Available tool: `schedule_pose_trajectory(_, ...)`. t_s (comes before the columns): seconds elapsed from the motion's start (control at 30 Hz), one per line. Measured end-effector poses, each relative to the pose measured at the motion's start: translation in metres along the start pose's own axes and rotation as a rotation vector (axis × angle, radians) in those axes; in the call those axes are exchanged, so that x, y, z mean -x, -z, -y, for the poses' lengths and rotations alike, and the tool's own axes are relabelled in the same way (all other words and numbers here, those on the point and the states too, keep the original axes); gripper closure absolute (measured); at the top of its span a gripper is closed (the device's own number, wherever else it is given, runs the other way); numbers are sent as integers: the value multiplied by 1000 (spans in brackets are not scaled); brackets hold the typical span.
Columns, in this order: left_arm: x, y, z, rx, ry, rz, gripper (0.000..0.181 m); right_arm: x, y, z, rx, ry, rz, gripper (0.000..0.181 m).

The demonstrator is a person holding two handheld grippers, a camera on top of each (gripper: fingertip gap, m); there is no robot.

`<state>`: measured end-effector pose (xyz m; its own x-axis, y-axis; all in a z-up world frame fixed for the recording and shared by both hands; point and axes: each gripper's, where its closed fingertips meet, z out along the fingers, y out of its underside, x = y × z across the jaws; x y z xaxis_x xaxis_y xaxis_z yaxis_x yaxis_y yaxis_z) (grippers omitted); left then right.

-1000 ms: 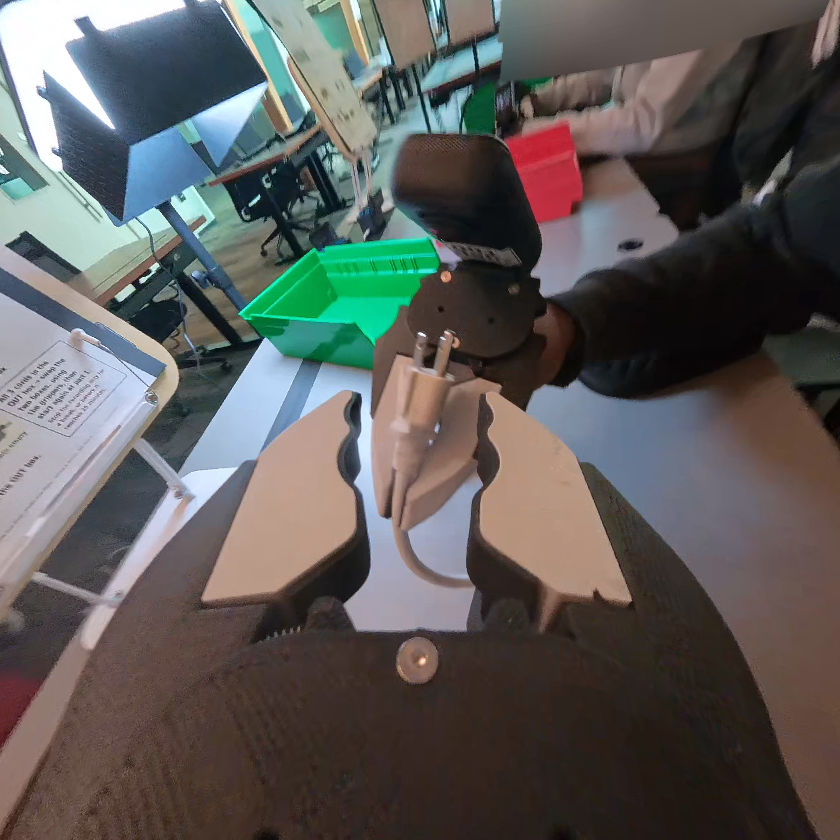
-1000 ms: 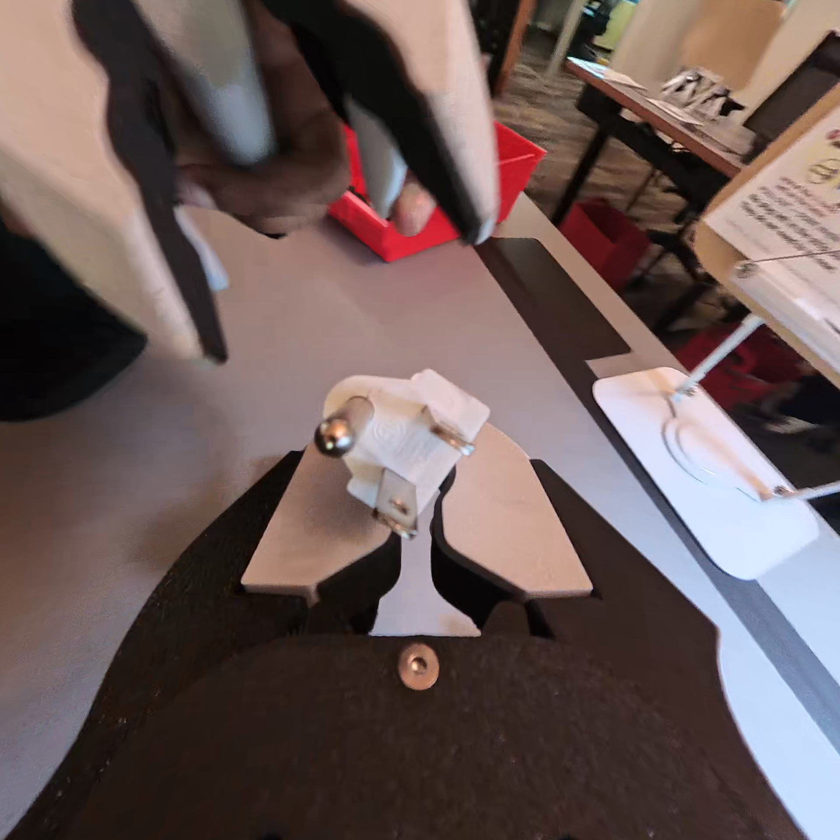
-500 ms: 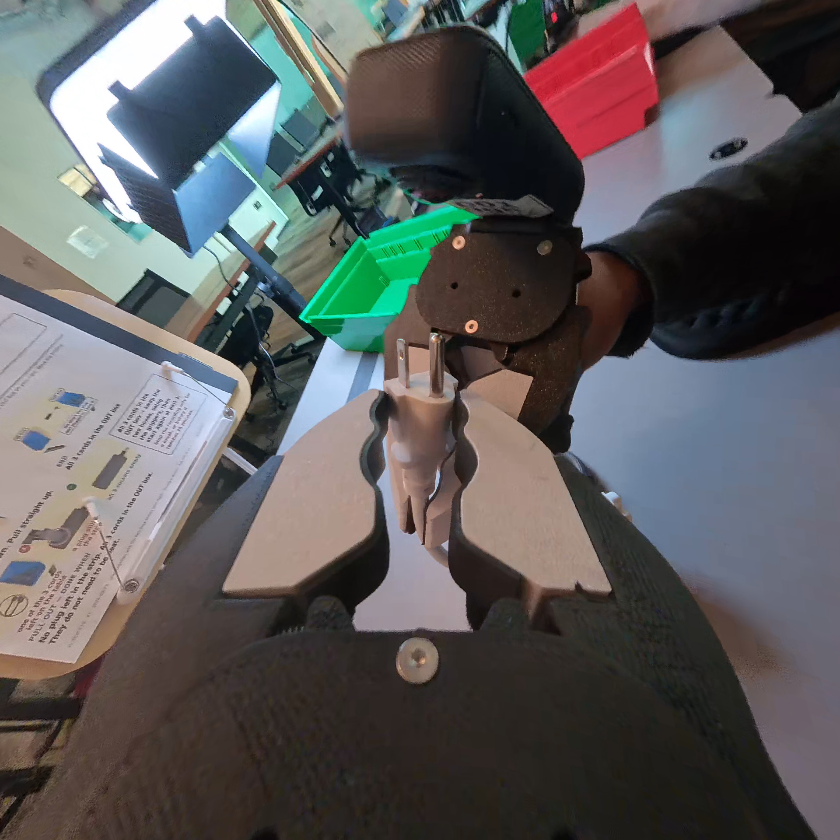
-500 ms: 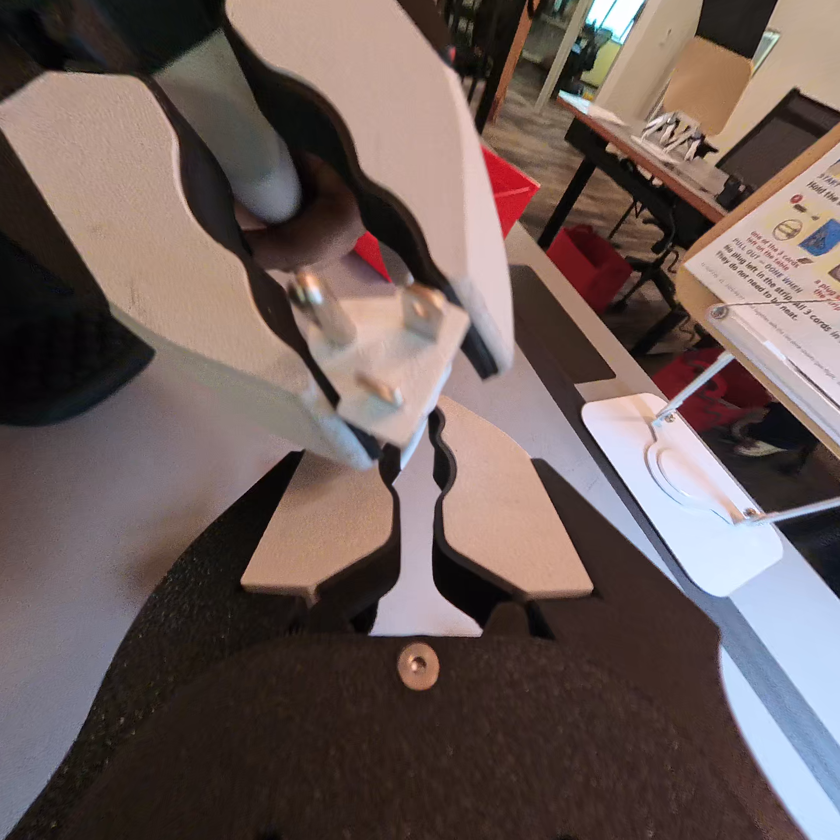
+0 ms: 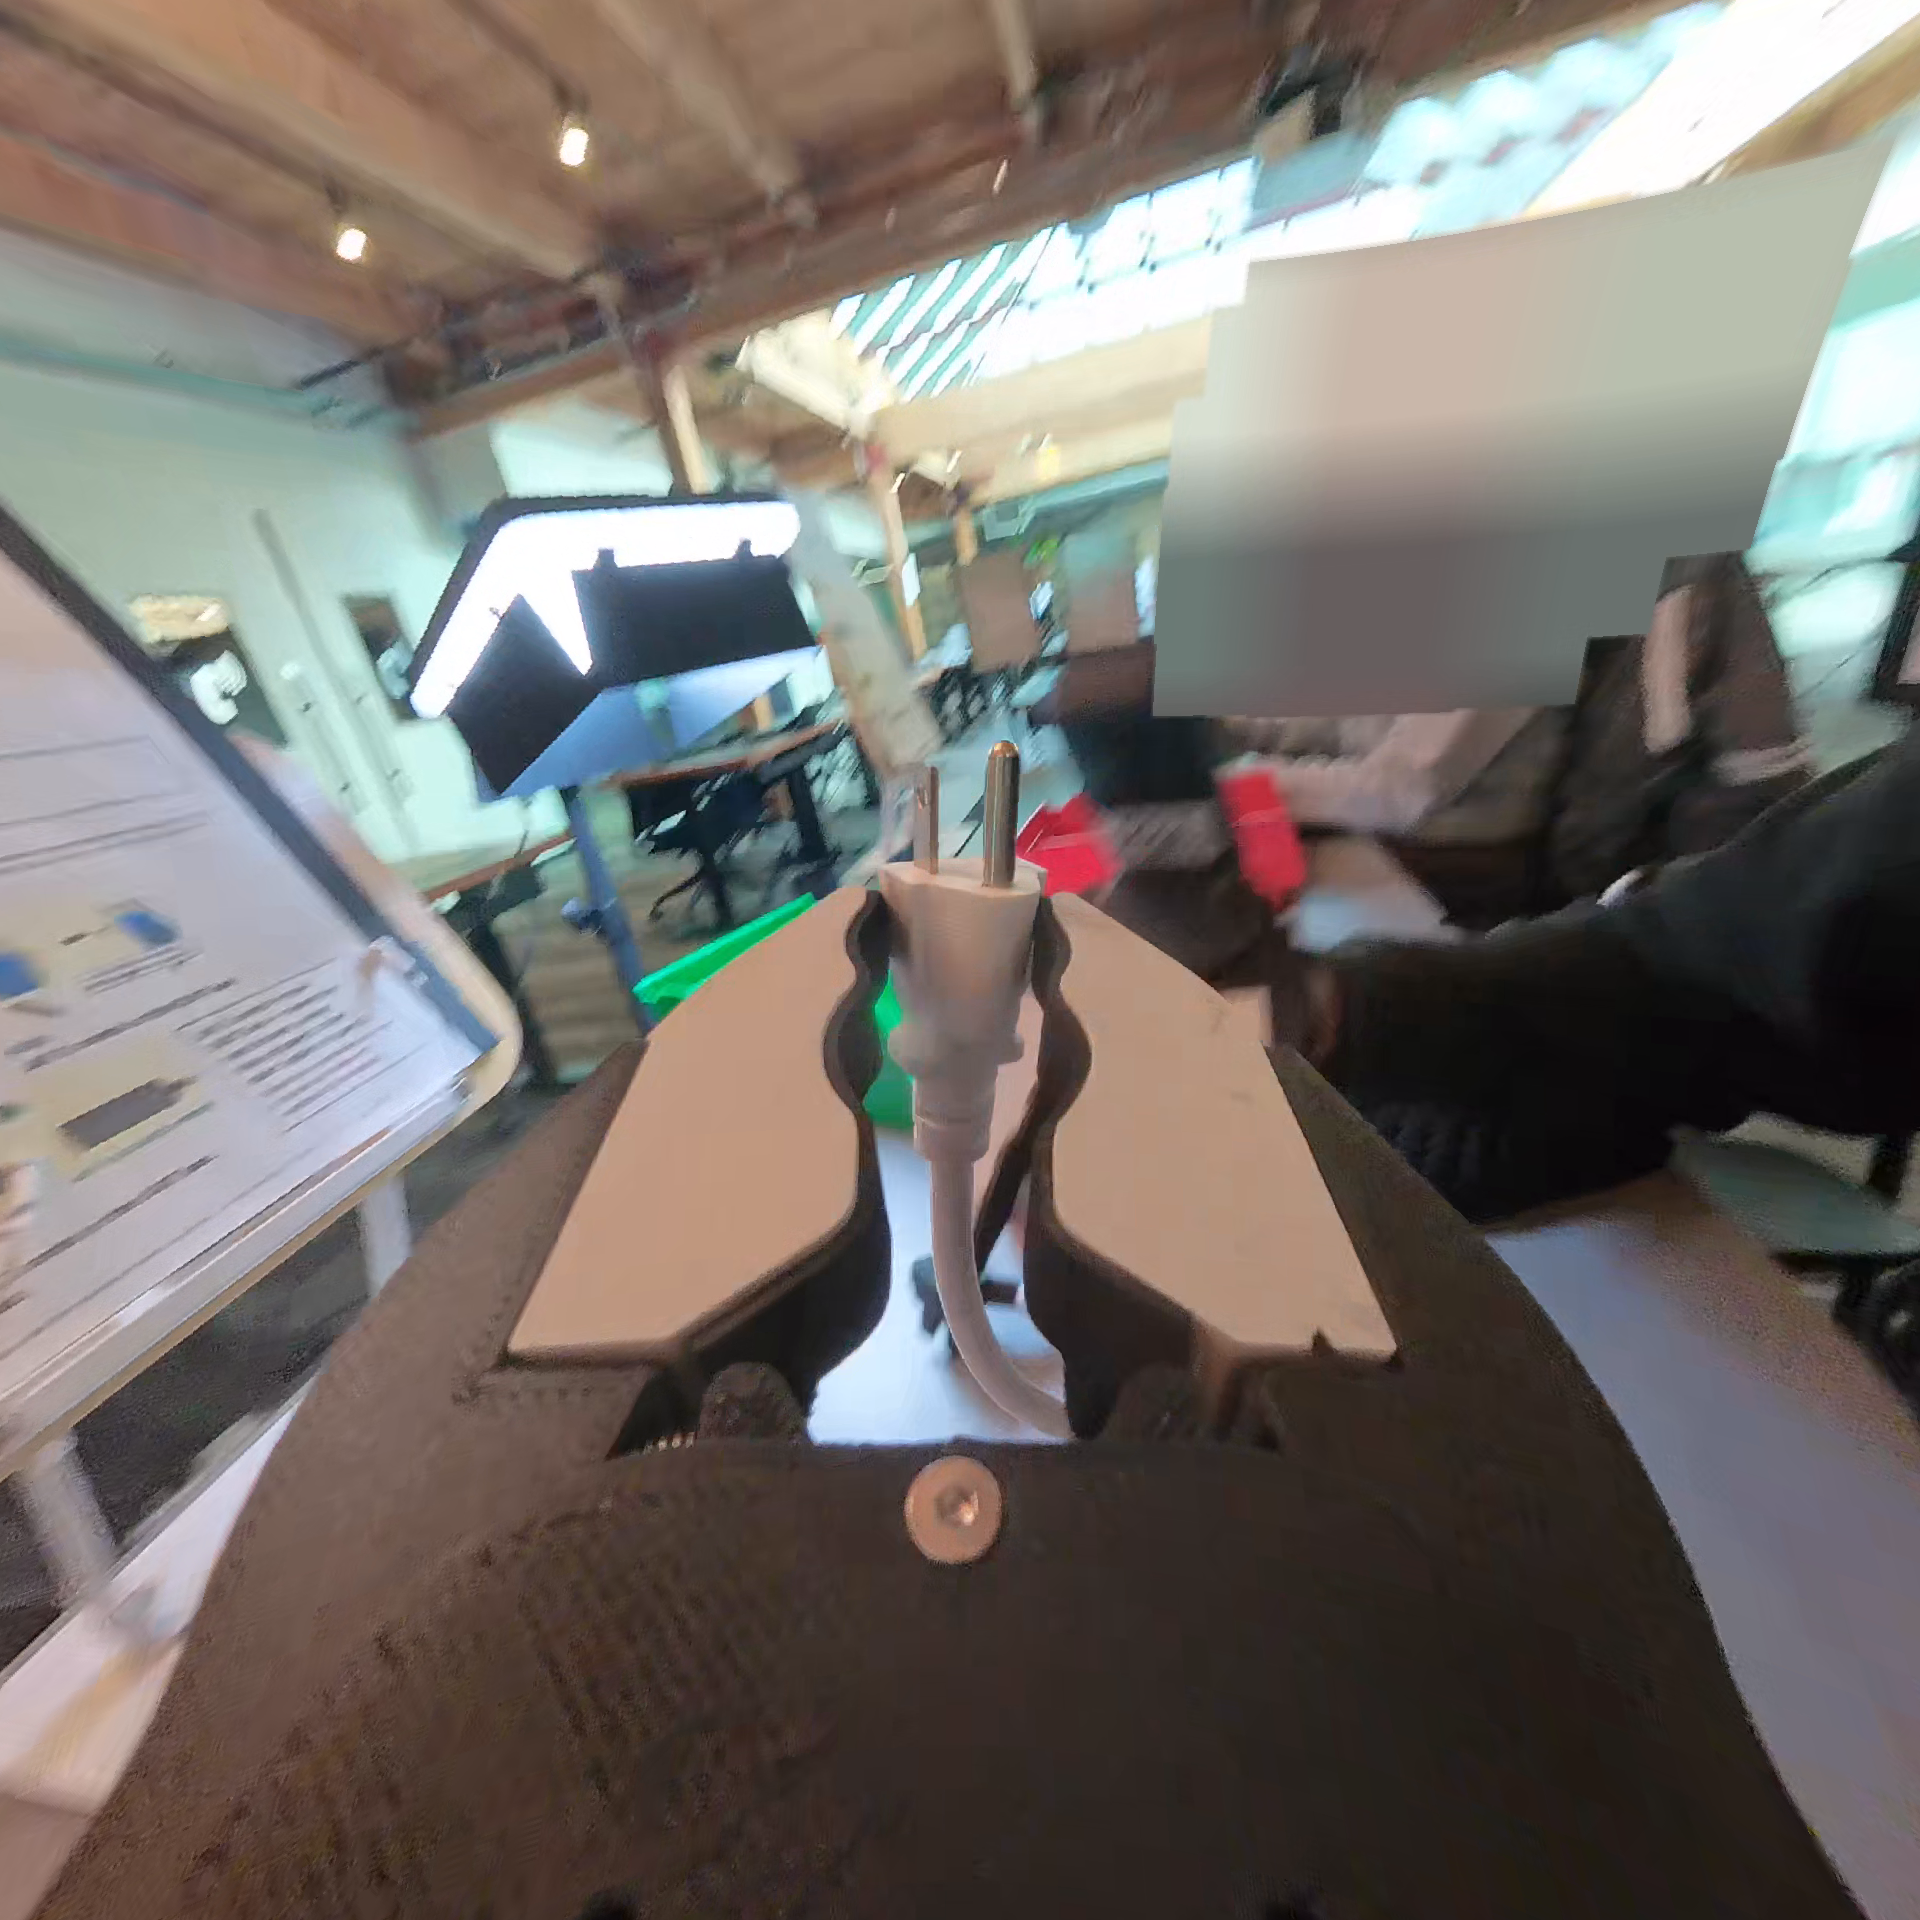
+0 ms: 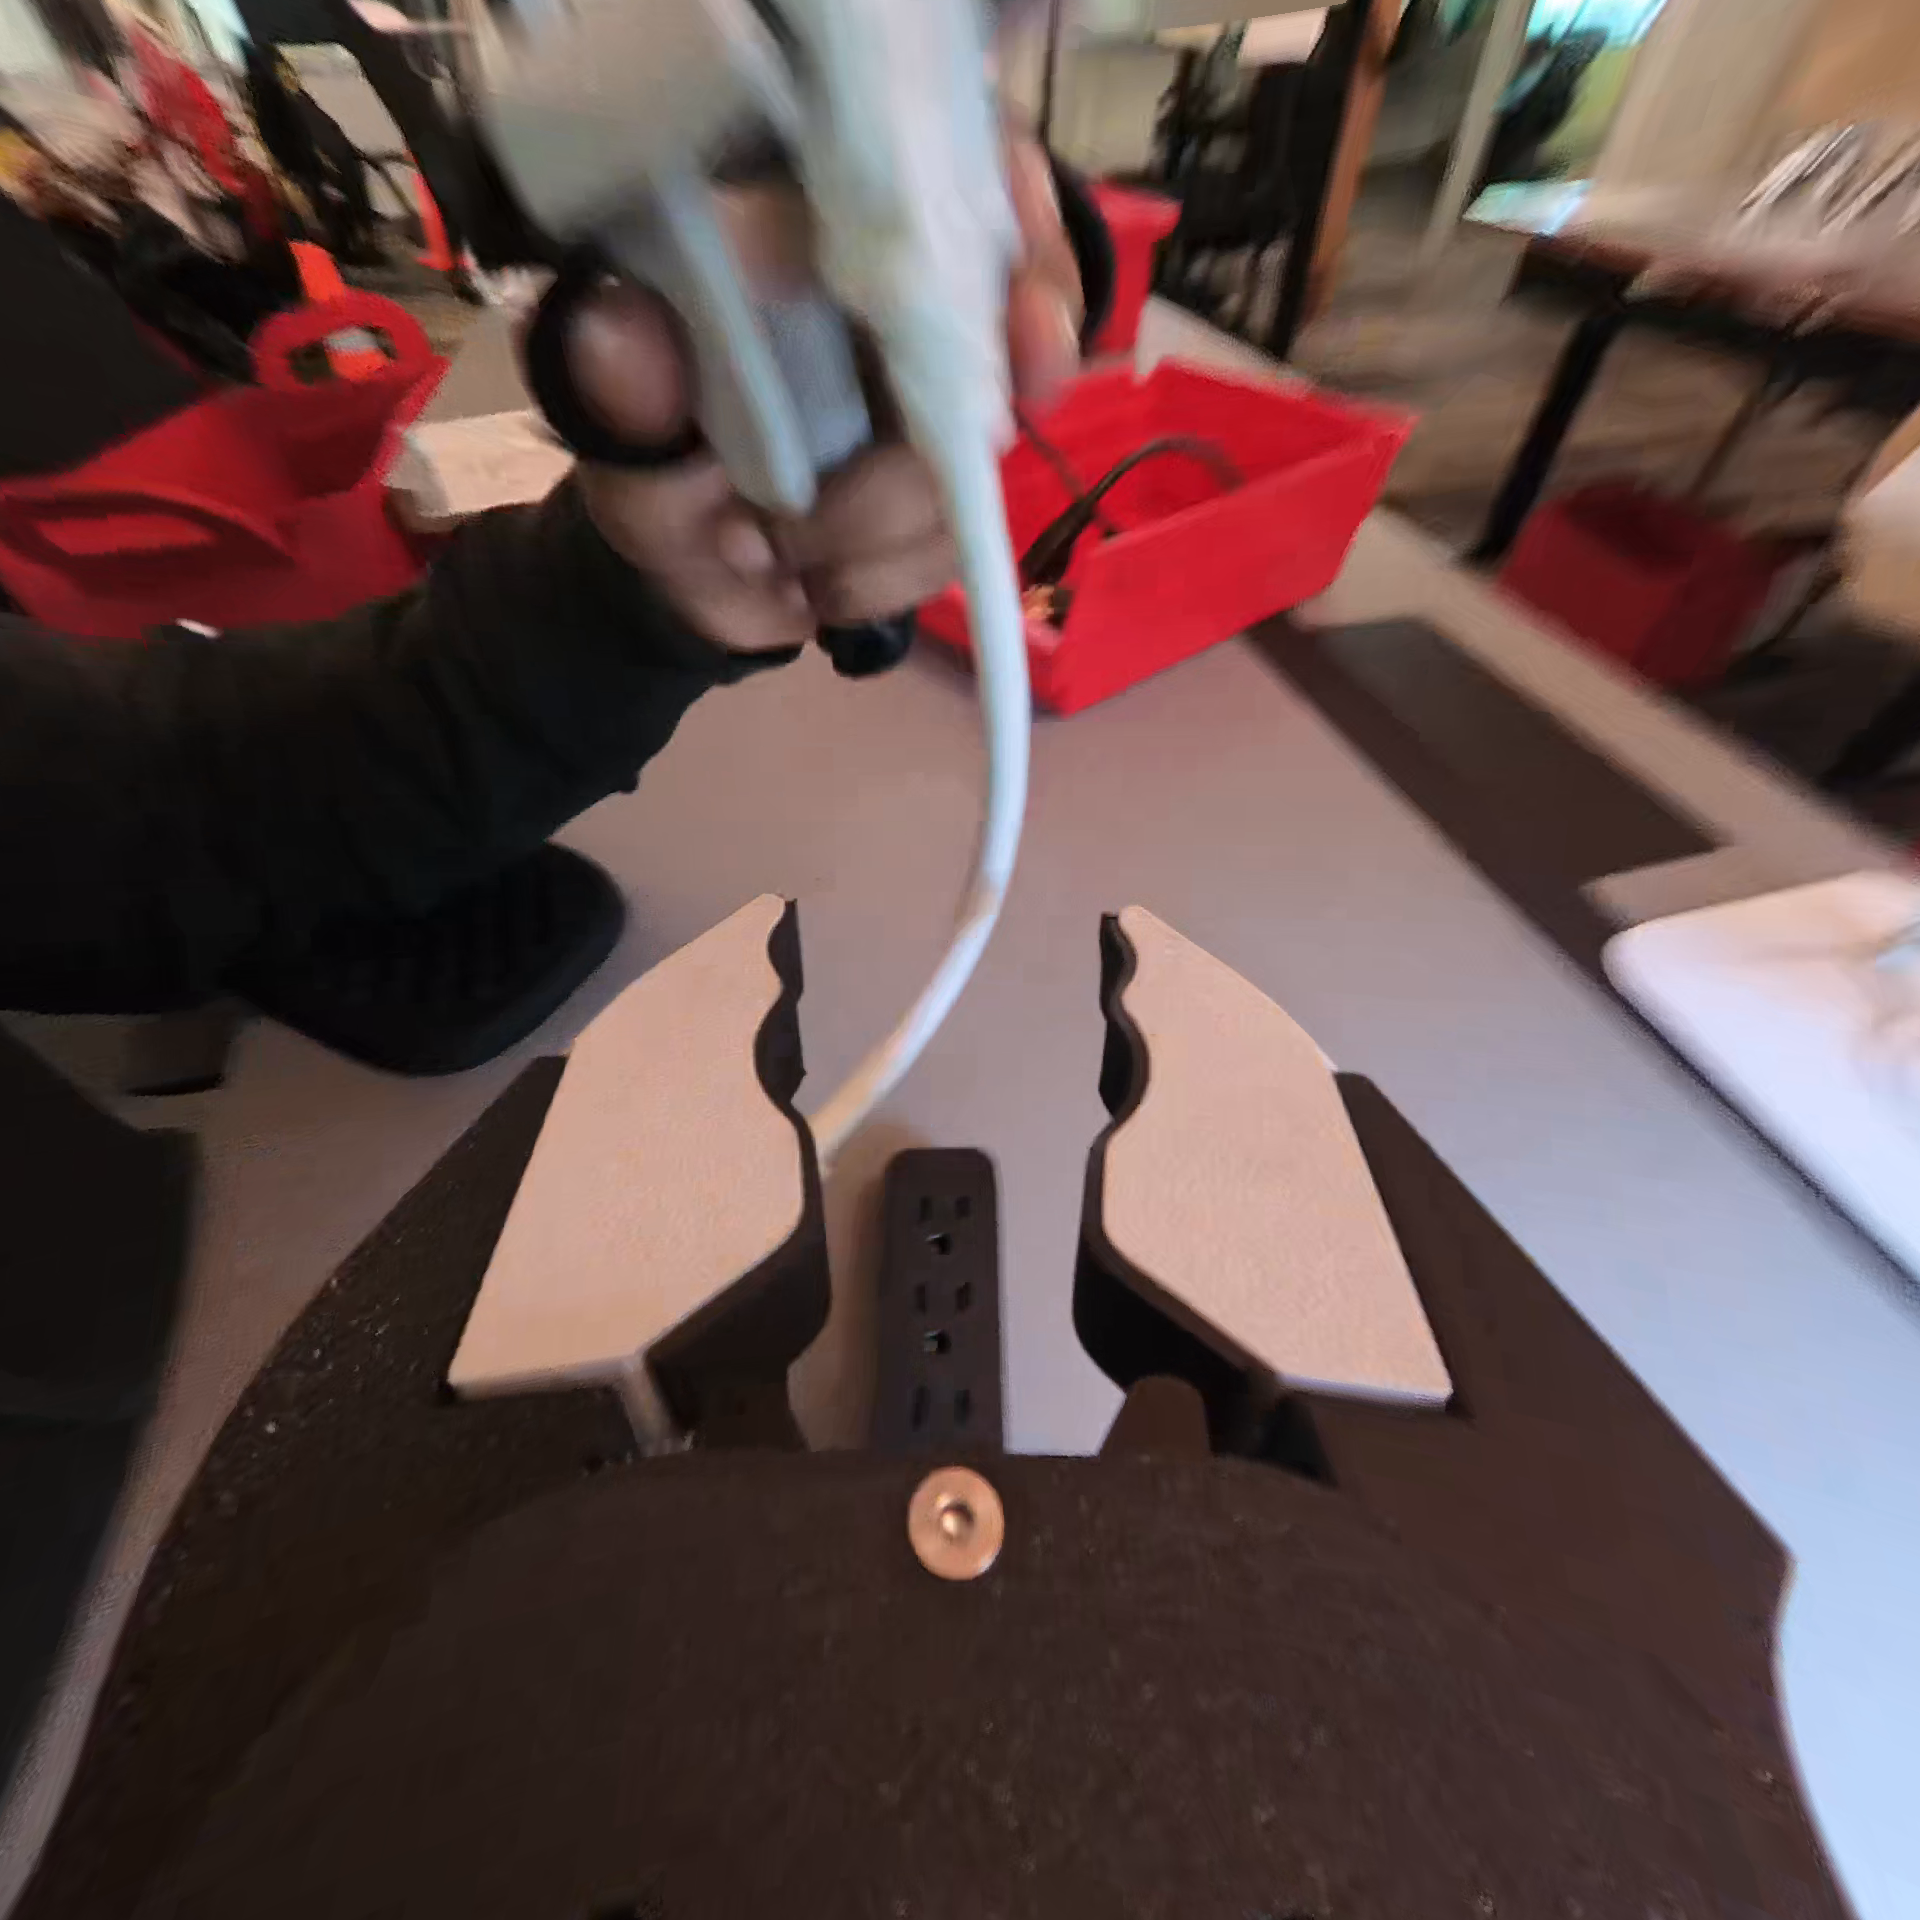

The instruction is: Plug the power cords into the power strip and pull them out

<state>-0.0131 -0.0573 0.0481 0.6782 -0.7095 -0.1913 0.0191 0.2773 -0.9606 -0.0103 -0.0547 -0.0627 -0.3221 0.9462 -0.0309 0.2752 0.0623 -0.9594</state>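
The left gripper (image 5: pixel 958 935) is closed on the white plug (image 5: pixel 961 987), with the prongs pointing up and away from the camera. The cord (image 5: pixel 971 1309) hangs down between the fingers toward the grey tabletop (image 5: pixel 1714 1455). Beyond it, blurred, stand a green bin (image 5: pixel 727 961) and a lamp panel (image 5: pixel 623 665).

The right gripper (image 6: pixel 951 956) is open and holds nothing. The black power strip (image 6: pixel 938 1299) lies flat on the tabletop between its fingers. Farther off, the cord rises to the left gripper, held high by a hand (image 6: pixel 727 540). Behind is a red bin (image 6: pixel 1195 551).
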Motion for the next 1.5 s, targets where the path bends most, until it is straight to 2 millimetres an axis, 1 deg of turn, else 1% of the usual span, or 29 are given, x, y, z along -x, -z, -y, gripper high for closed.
schedule_pose_trajectory(0.03, -3, 1, 5, -43, 23, -24, 154, 2, -9, -12, 7, -90, 73, 123)
schedule_pose_trajectory(0.07, -7, 1, 10, -82, 37, -50, 154, 11, -16, -18, -17, -181, 168, 122)
schedule_pose_trajectory(0.1, -12, 2, 15, -126, 42, -77, 154, 23, -21, -17, -61, -267, 274, 128)
schedule_pose_trajectory(0.13, -14, 3, 20, -161, 46, -97, 154, 35, -21, -13, -115, -321, 374, 149)
schedule_pose_trajectory(0.17, -16, 6, 23, -185, 51, -110, 154, 38, -20, -8, -155, -341, 406, 169)
schedule_pose_trajectory(0.2, -14, 9, 25, -196, 53, -112, 154, 32, -20, -6, -155, -327, 368, 169)
schedule_pose_trajectory(0.23, -9, 13, 25, -187, 46, -90, 154, 22, -18, -6, -126, -292, 304, 170)
schedule_pose_trajectory(0.3, 4, 22, 19, -128, 40, -49, 153, -4, -4, -4, -89, -205, 154, 171)
schedule_pose_trajectory(0.37, 24, 31, 2, -20, 21, 31, 154, -28, 17, 0, -71, -201, 53, 171)
schedule_pose_trajectory(0.43, 39, 37, -29, 147, 17, 82, 156, -51, 39, 3, -37, -164, -63, 171)
schedule_pose_trajectory(0.47, 43, 39, -48, 248, 21, 88, 164, -62, 50, 2, -5, -139, -132, 172)
schedule_pose_trajectory(0.53, 43, 38, -84, 414, 16, 84, 166, -78, 65, -2, 65, -67, -250, 173)
schedule_pose_trajectory(0.6, 42, 34, -109, 524, 14, 84, 158, -86, 73, -9, 133, -17, -313, 173)
schedule_pose_trajectory(0.7, 37, 31, -126, 604, 15, 67, 145, -90, 79, -14, 182, -11, -336, 173)
schedule_pose_trajectory(0.8, 35, 33, -131, 655, -1, 70, 135, -98, 85, -23, 254, 20, -397, 173)
schedule_pose_trajectory(0.87, 37, 32, -134, 691, -56, 105, 134, -97, 83, -25, 252, -20, -378, 174)
schedule_pose_trajectory(0.93, 38, 27, -139, 724, -104, 136, 133, -97, 81, -28, 260, -48, -369, 173)
schedule_pose_trajectory(1.0, 41, 23, -149, 780, -176, 177, 133, -96, 79, -30, 259, -69, -357, 173)
schedule_pose_trajectory(1.07, 42, 22, -163, 842, -199, 188, 134, -94, 78, -30, 250, -87, -341, 173)
schedule_pose_trajectory(1.13, 43, 21, -171, 861, -212, 198, 141, -91, 78, -28, 250, -92, -327, 173)
schedule_pose_trajectory(1.2, 43, 17, -170, 827, -233, 202, 153, -87, 78, -26, 243, -91, -313, 173)
schedule_pose_trajectory(1.27, 43, 16, -167, 810, -238, 203, 153, -83, 79, -20, 220, -86, -288, 173)
schedule_pose_trajectory(1.3, 43, 15, -164, 789, -233, 203, 153, -78, 80, -15, 196, -79, -261, 173)
schedule_pose_trajectory(1.33, 42, 14, -160, 755, -217, 198, 153, -68, 80, -3, 131, -46, -190, 173)
schedule_pose_trajectory(1.4, 34, 8, -143, 606, -120, 134, 154, -38, 85, 30, -68, 14, 0, 169)
schedule_pose_trajectory(1.47, 23, 4, -118, 423, 3, 41, 153, -11, 100, 57, -252, 48, 167, 140)
schedule_pose_trajectory(1.5, 18, 4, -106, 347, 52, -3, 154, 0, 111, 67, -336, 53, 253, 138)
